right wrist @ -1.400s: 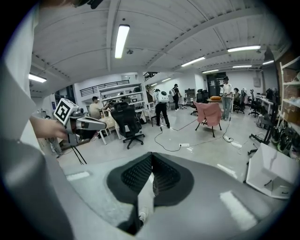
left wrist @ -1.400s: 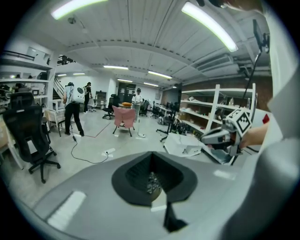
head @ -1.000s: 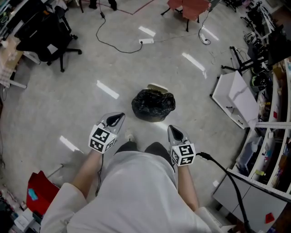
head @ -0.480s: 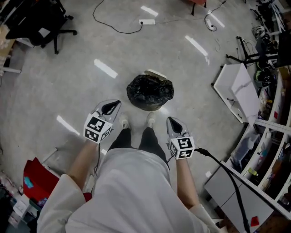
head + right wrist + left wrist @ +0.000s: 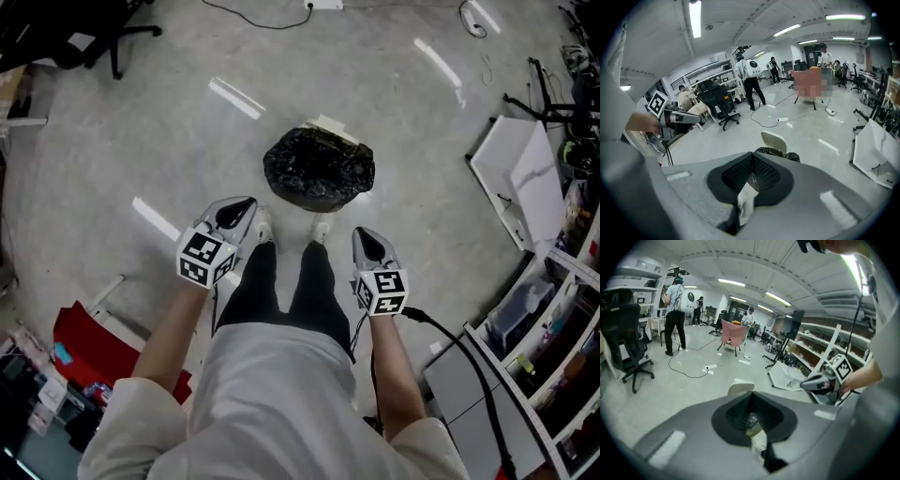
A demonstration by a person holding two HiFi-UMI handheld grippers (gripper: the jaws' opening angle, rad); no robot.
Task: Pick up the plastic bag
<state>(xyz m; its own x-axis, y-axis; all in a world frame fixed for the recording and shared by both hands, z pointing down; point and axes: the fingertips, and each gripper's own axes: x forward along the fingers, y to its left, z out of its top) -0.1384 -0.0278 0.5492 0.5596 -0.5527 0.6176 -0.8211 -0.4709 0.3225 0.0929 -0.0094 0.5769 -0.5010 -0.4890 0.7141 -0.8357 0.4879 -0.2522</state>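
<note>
My left hand-held gripper (image 5: 234, 214) and my right hand-held gripper (image 5: 367, 247) both have their jaws pressed together, with nothing pinched between them. The black plastic bag (image 5: 319, 169) sits crumpled on the floor (image 5: 141, 141) ahead of both tips, between the two and touching neither. A white flat piece (image 5: 330, 125) pokes out on the bag's far side.

We hold our left forearm (image 5: 174, 330) and right forearm (image 5: 394, 370) stretched forward, one on each side of our legs (image 5: 281, 292). Our left gripper (image 5: 247, 202) and right gripper (image 5: 362, 234) both slant downward and ahead, jaws pressed together, nothing between them.
</note>
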